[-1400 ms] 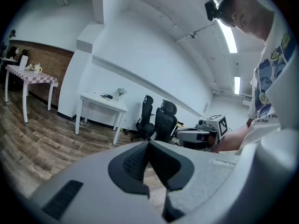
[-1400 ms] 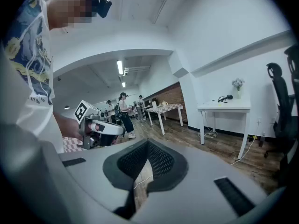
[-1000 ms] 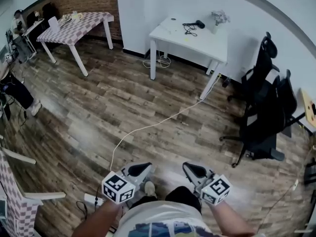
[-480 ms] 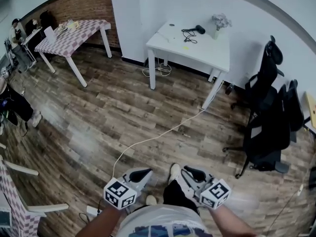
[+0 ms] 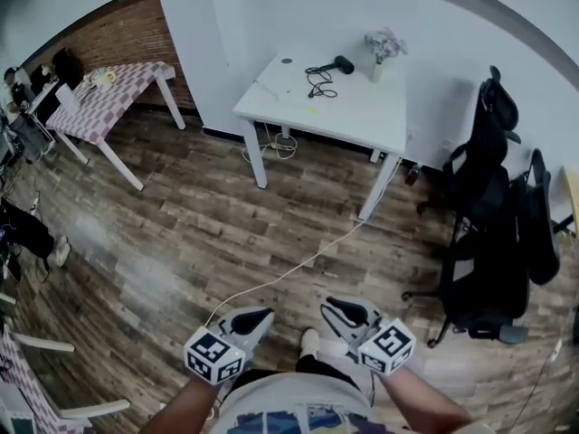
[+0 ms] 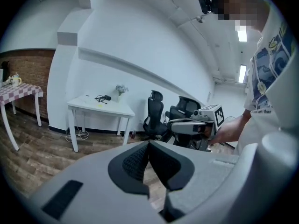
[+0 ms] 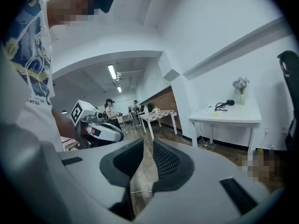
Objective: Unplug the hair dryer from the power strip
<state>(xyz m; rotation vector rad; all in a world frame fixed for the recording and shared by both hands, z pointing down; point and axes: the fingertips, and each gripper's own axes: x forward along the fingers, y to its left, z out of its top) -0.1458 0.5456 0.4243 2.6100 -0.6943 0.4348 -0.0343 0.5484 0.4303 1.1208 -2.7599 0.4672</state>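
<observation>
Two grippers sit low in the head view, side by side in front of the person and well apart from the white table (image 5: 362, 120) at the far wall. The left gripper (image 5: 258, 316) shows its dark pads meeting at the tips in its own view: clenched on nothing, with only floorboards past them. The right gripper (image 5: 339, 304) has its jaws a little apart and opening right now. There's a narrow slot between the ribbed pads, and nothing in it but the wooden floor (image 5: 199, 215) beyond.

Up on that table lies the hair dryer (image 5: 344, 62), black and on its side toward the back edge, with its dark cord (image 5: 317, 81) in a loose tangle just beside it. Where the cord ends, and the power strip itself, are too small to make out from here. A vase of pale flowers (image 5: 381, 51) stands near the dryer, close to the wall.

A cream cable (image 5: 289, 268) snakes over the boards from near the person's shoe toward the table's front right leg, and another coil of cable lies on the floor under the table. Black office chairs (image 5: 493, 206) crowd the right side, a checked table (image 5: 109, 98) stands by the brick wall on the left, and both grippers point roughly toward the white table
</observation>
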